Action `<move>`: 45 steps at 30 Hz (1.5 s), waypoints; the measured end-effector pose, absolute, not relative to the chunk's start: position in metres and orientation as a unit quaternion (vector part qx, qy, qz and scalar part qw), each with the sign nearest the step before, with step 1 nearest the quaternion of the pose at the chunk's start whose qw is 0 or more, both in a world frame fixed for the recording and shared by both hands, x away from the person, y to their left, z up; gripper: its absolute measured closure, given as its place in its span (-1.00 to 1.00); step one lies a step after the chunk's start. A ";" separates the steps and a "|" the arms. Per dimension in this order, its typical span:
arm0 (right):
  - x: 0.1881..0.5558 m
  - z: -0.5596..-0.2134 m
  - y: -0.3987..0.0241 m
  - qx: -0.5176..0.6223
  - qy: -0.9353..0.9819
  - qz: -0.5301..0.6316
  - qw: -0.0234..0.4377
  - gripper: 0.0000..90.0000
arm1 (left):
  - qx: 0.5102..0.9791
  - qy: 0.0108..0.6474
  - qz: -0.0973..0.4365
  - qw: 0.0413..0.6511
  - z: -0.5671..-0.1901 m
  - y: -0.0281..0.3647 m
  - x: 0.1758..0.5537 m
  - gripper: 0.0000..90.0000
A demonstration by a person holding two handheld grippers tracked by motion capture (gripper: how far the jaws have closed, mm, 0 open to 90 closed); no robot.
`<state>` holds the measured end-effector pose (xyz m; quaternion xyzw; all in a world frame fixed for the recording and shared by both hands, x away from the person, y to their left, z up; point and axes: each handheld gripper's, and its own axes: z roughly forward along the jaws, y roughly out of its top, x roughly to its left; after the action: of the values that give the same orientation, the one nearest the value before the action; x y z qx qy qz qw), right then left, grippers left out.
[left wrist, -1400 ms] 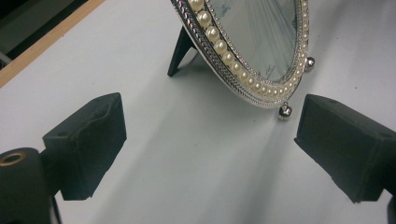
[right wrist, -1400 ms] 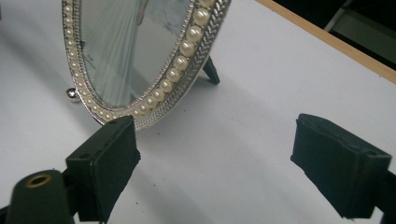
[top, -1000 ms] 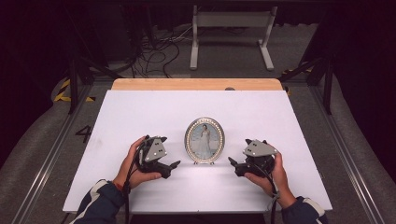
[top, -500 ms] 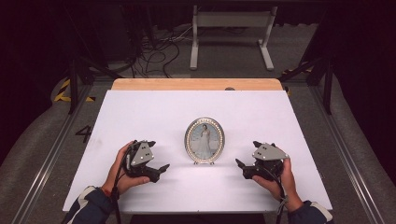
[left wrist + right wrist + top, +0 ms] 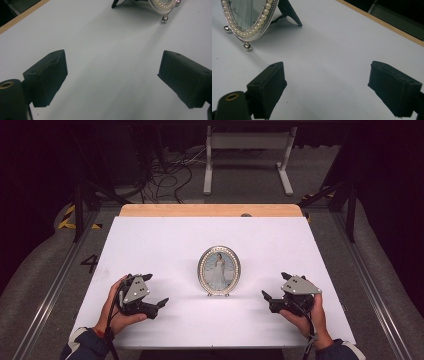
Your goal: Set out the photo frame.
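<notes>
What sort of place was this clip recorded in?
Probably a lab or studio recording bay, not a home. A white table stands on a dark floor with loose cables and hazard tape behind it, and an oval photo frame stands upright between the two open, hand-held grippers.

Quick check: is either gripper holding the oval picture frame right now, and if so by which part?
Nothing is held. The left gripper and right gripper are both open, apart from the oval picture frame, which stands on its own on the white table.
</notes>
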<state>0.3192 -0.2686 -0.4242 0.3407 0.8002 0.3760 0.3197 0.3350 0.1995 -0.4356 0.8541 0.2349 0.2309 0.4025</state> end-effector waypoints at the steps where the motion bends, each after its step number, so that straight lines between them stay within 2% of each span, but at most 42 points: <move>1: 0.319 -0.424 -0.269 0.341 0.800 0.376 0.320 -0.70 | 0.854 0.235 0.231 0.403 -0.436 0.199 0.335 -0.80; 15: 0.309 -0.425 -0.292 0.366 0.783 0.370 0.341 -0.69 | 0.842 0.274 0.237 0.398 -0.443 0.231 0.326 -0.81; 21: 0.306 -0.427 -0.305 0.380 0.778 0.368 0.339 -0.70 | 0.840 0.288 0.241 0.392 -0.448 0.241 0.322 -0.83; 30: 0.302 -0.436 -0.326 0.409 0.775 0.360 0.320 -0.72 | 0.823 0.319 0.239 0.405 -0.450 0.263 0.316 -0.83; 34: 0.298 -0.439 -0.335 0.414 0.774 0.353 0.325 -0.72 | 0.812 0.329 0.237 0.420 -0.450 0.274 0.314 -0.82; 45: 0.298 -0.446 -0.338 0.413 0.777 0.351 0.320 -0.73 | 0.818 0.322 0.241 0.412 -0.452 0.269 0.313 -0.82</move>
<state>0.2978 -0.3380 -0.4456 0.4135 0.7766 0.3514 0.3202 0.3133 0.2691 -0.4517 0.8178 0.3217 0.2408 0.4121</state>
